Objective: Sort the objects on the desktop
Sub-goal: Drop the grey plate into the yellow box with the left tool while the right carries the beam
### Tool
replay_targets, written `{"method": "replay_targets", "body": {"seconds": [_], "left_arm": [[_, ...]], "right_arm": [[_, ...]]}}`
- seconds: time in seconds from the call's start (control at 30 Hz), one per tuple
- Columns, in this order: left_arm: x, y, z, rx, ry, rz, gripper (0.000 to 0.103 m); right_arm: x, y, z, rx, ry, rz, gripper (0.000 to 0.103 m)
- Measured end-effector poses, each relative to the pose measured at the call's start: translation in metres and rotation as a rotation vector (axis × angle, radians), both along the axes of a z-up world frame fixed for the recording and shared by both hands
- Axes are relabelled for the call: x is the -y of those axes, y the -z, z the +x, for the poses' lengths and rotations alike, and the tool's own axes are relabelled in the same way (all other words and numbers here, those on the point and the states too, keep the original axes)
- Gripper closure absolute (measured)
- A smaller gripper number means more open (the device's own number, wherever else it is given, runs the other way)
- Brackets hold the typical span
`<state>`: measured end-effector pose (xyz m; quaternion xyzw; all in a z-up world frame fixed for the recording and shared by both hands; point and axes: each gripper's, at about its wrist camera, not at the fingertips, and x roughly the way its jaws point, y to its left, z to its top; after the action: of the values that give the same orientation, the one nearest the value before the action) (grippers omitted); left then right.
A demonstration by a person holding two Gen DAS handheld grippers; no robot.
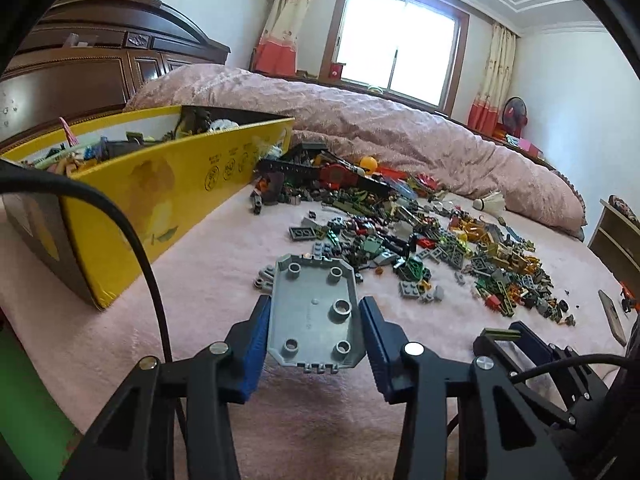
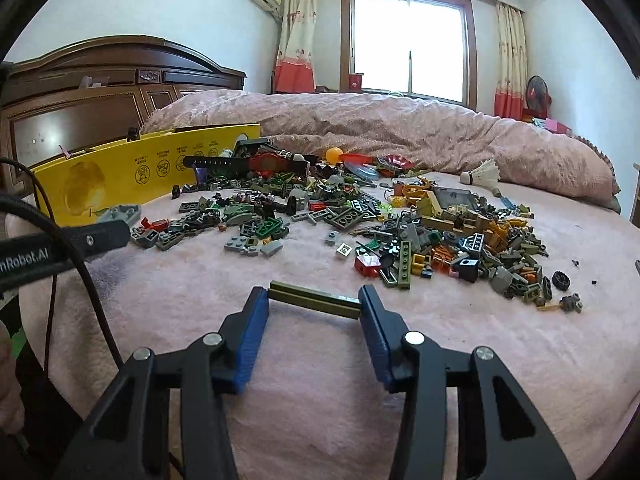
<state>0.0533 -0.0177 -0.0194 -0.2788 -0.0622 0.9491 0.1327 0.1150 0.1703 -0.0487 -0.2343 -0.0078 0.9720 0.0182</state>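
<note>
My left gripper (image 1: 315, 304) is shut on a large grey studded plate (image 1: 316, 312), its blue pads pressed on the plate's two long sides just above the pink bedspread. The same plate (image 2: 122, 213) shows at the left of the right wrist view, next to the left gripper's fingers (image 2: 105, 236). My right gripper (image 2: 313, 297) is shut on a long olive-green brick (image 2: 314, 299), held crosswise by its ends; that brick (image 1: 500, 334) also appears low on the right in the left wrist view. A wide pile of loose toy bricks (image 2: 400, 224) lies ahead of both grippers.
A yellow cardboard box (image 1: 180, 184) holding toys stands open at the left, beside the pile. A shuttlecock (image 2: 482, 172) and an orange ball (image 2: 333, 155) lie at the pile's far edge. A bunched pink quilt (image 1: 400, 132) runs across the back. Black cables hang at the left.
</note>
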Motion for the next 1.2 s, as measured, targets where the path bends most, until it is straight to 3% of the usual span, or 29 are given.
{"method": "replay_targets", "body": {"seconds": [0.13, 0.53, 0.63, 0.8, 1.2], "left_arm": [[0.009, -0.010, 0.004, -0.017, -0.030, 0.003, 0.059], [0.072, -0.057, 0.006, -0.097, -0.241, 0.006, 0.059], [0.086, -0.068, 0.000, -0.136, -0.287, -0.024, 0.059], [0.114, -0.084, -0.031, -0.161, -0.343, -0.064, 0.059], [0.158, -0.094, -0.119, -0.070, -0.412, -0.064, 0.059]], "right_arm": [[-0.003, -0.002, 0.002, 0.003, 0.000, -0.005, 0.055], [-0.001, -0.005, 0.007, -0.001, -0.030, -0.006, 0.055], [0.000, -0.005, 0.007, 0.003, -0.034, -0.005, 0.055], [-0.001, -0.003, 0.006, 0.015, -0.042, -0.009, 0.055], [0.002, -0.001, 0.007, 0.020, -0.057, 0.010, 0.055]]}}
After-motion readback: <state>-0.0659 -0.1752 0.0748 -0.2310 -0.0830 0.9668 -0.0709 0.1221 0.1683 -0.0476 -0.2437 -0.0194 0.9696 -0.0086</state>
